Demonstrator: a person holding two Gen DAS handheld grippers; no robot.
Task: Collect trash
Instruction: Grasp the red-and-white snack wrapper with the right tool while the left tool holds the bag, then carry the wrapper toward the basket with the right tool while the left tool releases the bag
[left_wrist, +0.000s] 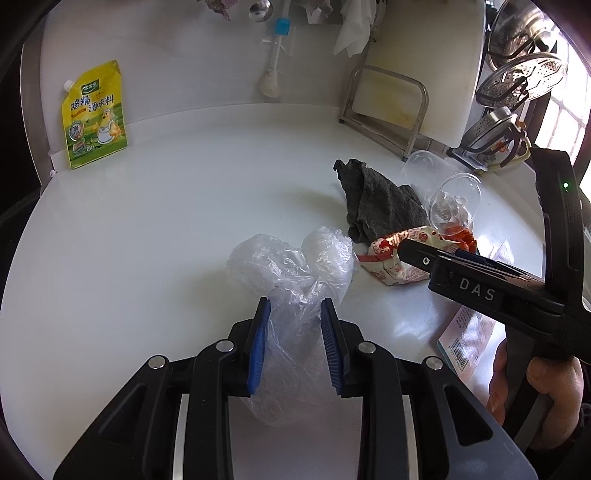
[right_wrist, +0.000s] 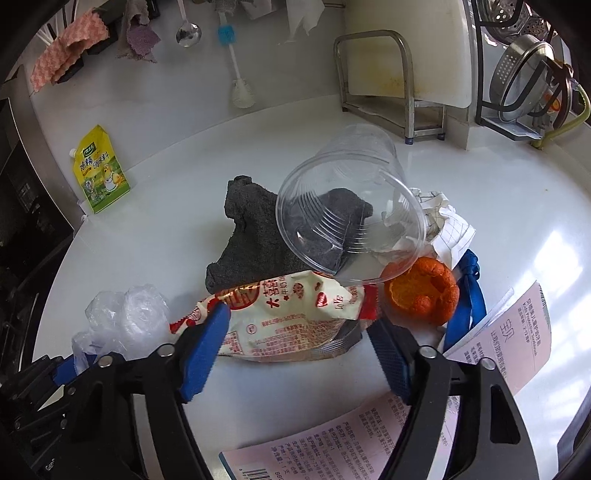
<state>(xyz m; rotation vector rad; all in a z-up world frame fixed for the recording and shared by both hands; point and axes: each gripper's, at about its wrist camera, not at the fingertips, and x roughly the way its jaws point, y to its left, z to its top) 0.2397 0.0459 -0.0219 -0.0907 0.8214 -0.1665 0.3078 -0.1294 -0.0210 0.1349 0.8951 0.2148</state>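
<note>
two tongs work over a glossy white worktop (left_wrist: 166, 229) that curves back to a pale splashback. the left tongs (left_wrist: 295, 314) have their blue pads partly closed on a crumpled clear plastic bag (left_wrist: 291, 266), the film bunched between them and the rest of the bag resting on the worktop. the right tongs (right_wrist: 295, 321) stand roughly half open around a red and cream snack wrapper (right_wrist: 280, 317); the left pad touches its end, but whether the other pad presses on it i cannot tell.

behind the wrapper lies a dark grey cloth (right_wrist: 255, 229), and a clear plastic cup (right_wrist: 351, 210) lies tipped over it. beside the cup sit crumpled white paper (right_wrist: 447, 225) and an orange peel (right_wrist: 424, 291), with a blue strap (right_wrist: 469, 295) just next to the peel. pink printed leaflets (right_wrist: 517, 332) lie near the front right edge.

against the back wall at the left a yellow seasoning pouch (left_wrist: 94, 114) stands upright. a bottle brush (right_wrist: 236, 70) and a ladle (right_wrist: 188, 31) hang on the wall, along with cloths (right_wrist: 70, 51). a white cutting board (left_wrist: 424, 74) leans in a metal rack (left_wrist: 388, 110), and steel strainers (left_wrist: 524, 74) fill a stand by a bright window at the right. a hand (left_wrist: 535, 384) grips the handle of the right tongs.
</note>
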